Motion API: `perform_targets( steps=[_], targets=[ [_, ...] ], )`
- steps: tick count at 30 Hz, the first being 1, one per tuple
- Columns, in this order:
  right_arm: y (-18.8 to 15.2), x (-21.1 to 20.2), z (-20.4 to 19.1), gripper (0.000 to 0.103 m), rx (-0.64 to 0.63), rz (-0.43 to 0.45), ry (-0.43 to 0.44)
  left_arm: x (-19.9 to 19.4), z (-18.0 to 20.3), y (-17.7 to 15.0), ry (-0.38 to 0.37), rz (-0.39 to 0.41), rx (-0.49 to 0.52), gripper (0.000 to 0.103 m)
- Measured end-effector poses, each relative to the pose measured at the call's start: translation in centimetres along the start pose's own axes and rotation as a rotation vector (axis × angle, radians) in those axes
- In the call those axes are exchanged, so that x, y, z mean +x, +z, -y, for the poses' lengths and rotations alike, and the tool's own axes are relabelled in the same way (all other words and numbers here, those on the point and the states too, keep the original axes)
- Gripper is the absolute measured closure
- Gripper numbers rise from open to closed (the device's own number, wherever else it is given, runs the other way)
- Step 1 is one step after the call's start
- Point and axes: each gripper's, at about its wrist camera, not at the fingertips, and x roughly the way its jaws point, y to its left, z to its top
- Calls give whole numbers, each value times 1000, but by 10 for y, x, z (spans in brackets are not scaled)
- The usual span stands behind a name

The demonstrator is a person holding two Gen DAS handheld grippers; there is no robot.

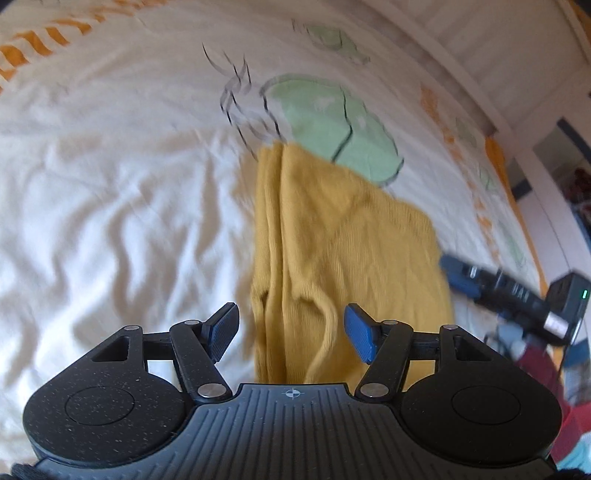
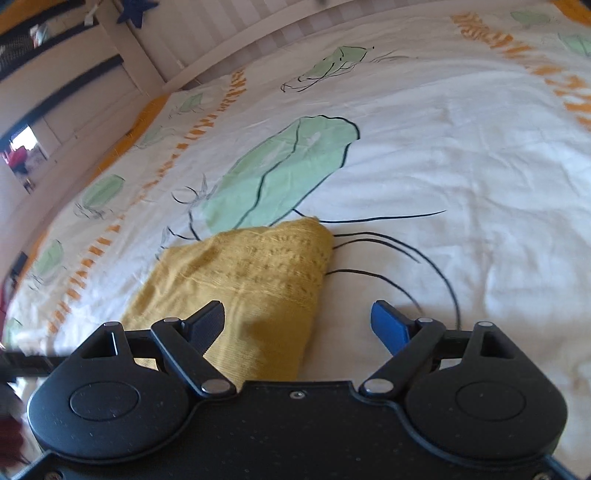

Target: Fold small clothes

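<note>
A mustard-yellow knitted garment (image 1: pixel 340 236) lies folded on the bed, with a loose cord near its close end. My left gripper (image 1: pixel 290 332) is open just above that end, its jaws either side of the cord, holding nothing. In the right wrist view the same garment (image 2: pixel 251 280) lies ahead and to the left. My right gripper (image 2: pixel 297 325) is open and empty over the garment's near right edge. The right gripper also shows in the left wrist view (image 1: pixel 454 267) at the garment's right side.
The white bedsheet (image 1: pixel 110 192) carries green leaf prints (image 2: pixel 280 173), black line drawings and orange lettering. A white slatted bed frame (image 2: pixel 229 33) runs along the far edge. Red and blue items (image 1: pixel 546 369) lie at the right edge of the left wrist view.
</note>
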Motion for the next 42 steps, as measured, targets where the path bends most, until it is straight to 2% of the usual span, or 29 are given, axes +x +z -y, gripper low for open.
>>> perform_targets(
  steps=[2, 5, 7, 12, 15, 19, 20, 21, 22, 23, 24, 25, 28, 33, 37, 42],
  targets=[
    [0, 2, 4, 15, 41, -8, 41, 11, 2, -7, 2, -40, 15, 42],
    [0, 11, 8, 15, 87, -34, 105, 16, 10, -11, 9, -32, 57, 39],
    [0, 18, 8, 13, 99, -49, 138, 19, 12, -9, -18, -39, 60, 38],
    [3, 33, 7, 6, 134, -65, 216, 30, 0, -5, -109, -34, -16, 36],
    [5, 42, 4, 4, 138, -74, 242, 35, 2, -1, -135, -38, -18, 36],
    [6, 48, -1, 0, 129, -76, 253, 41, 13, 2, -140, -49, 48, 35],
    [6, 48, -2, 0, 126, -77, 253, 41, 15, 2, -144, -54, 66, 38],
    [5, 47, -2, 0, 121, -77, 251, 41, 16, 2, -149, -60, 70, 47],
    [5, 46, -3, 6, 112, -78, 246, 41, 15, 1, -159, -69, 59, 70],
    [4, 45, -3, 31, 103, -83, 233, 42, 10, 1, -189, -91, 29, 83],
    [4, 45, -2, 48, 101, -99, 199, 45, 5, 0, -229, -115, -11, 85],
    [2, 45, 0, 60, 114, -117, 181, 47, 2, -1, -258, -135, -43, 87],
    [-1, 34, -1, 61, 158, -97, 179, 40, 3, -3, -276, -141, -58, 88],
    [-14, -1, -12, 62, 200, -116, 158, 13, 12, -23, -366, -175, -95, 88],
    [-41, -38, -22, 62, 195, -171, 113, -6, 25, -60, -378, -224, -54, 88],
    [-84, -88, -28, 62, 190, -222, 101, -32, 27, -113, -392, -255, -65, 88]
  ],
)
